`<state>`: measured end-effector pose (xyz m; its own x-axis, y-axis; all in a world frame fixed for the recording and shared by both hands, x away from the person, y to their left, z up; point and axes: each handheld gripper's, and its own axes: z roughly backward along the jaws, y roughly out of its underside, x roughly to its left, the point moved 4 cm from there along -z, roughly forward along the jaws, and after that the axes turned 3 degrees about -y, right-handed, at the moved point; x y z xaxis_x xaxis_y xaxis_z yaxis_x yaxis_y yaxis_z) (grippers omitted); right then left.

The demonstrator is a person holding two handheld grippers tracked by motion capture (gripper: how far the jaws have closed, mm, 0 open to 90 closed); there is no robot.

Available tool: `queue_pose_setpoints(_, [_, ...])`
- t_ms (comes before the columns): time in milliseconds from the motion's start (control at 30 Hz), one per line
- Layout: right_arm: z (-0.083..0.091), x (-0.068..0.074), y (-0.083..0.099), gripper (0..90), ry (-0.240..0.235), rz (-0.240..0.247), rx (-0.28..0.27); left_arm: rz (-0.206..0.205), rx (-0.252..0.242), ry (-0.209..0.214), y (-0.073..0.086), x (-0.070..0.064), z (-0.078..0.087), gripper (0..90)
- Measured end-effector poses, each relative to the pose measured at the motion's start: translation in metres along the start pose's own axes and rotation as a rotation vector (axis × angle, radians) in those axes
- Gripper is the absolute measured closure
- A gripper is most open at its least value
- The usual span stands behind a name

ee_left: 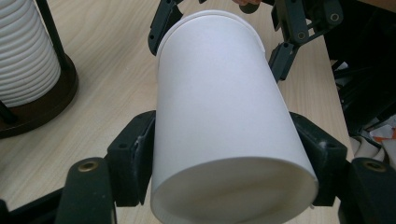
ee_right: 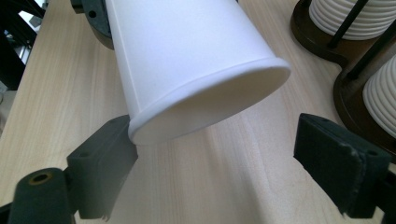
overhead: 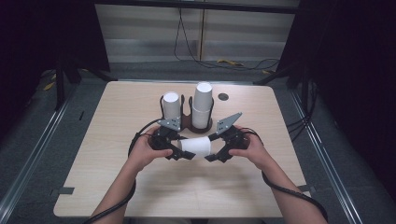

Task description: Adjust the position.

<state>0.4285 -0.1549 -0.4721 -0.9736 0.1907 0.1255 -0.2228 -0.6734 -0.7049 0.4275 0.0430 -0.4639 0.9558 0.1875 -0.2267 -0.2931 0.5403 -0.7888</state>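
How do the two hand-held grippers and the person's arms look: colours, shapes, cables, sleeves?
Both the left hand-held gripper and the right hand-held gripper are black linkage frames with two blocky black jaws and brass-coloured pivot pins. Each carries a grey three-cornered plate with small holes on top. A black cable trails from each along the forearm. The forearms are bare, no sleeves in sight.

Cup (overhead: 196,146) lies sideways between both grippers, before the holder (overhead: 187,122).

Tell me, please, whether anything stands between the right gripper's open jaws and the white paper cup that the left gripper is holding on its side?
Nothing visible does. The right gripper is open around the rim end of the paper cup; one pad sits at the rim and the other stands clear. The left gripper clamps the base end. Below the gap is the table.
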Motion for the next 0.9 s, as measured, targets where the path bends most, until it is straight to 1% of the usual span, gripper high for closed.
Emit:
queue_pose_setpoints(100, [-0.001, 0.001, -0.001, 12.7, -0.002, -0.002, -0.001, 0.004, -0.003, 0.004, 0.0, 0.0, 0.0, 31.6])
queue_pose_setpoints(233, [-0.004, 0.002, -0.004, 12.8, -0.002, 0.01, 0.001, -0.003, -0.003, 0.006, -0.001, -0.001, -0.001, 31.6])
queue_pose_setpoints(333, [-0.006, 0.003, -0.005, 12.4, -0.011, 0.014, 0.011, -0.007, 0.003, 0.009, 0.0, -0.001, -0.001, 31.6])
queue_pose_setpoints(433, [-0.007, 0.004, -0.006, 13.0, -0.01, 0.024, 0.015, -0.002, 0.002, 0.015, 0.0, -0.001, -0.001, 31.6])
queue_pose_setpoints(633, [-0.009, 0.004, -0.008, 12.9, -0.021, 0.027, 0.02, -0.011, 0.003, 0.014, -0.001, -0.002, -0.002, 31.6])
queue_pose_setpoints(733, [-0.011, 0.004, -0.008, 13.0, -0.022, 0.032, 0.027, -0.015, 0.006, 0.014, 0.0, -0.002, -0.004, 31.6])
queue_pose_setpoints(767, [-0.011, 0.005, -0.008, 13.1, -0.022, 0.026, 0.038, -0.019, 0.013, 0.012, 0.0, -0.002, -0.004, 31.6])
queue_pose_setpoints(900, [-0.013, 0.004, -0.009, 13.6, -0.026, 0.038, 0.039, -0.019, 0.01, 0.013, 0.0, -0.002, -0.004, 31.6])
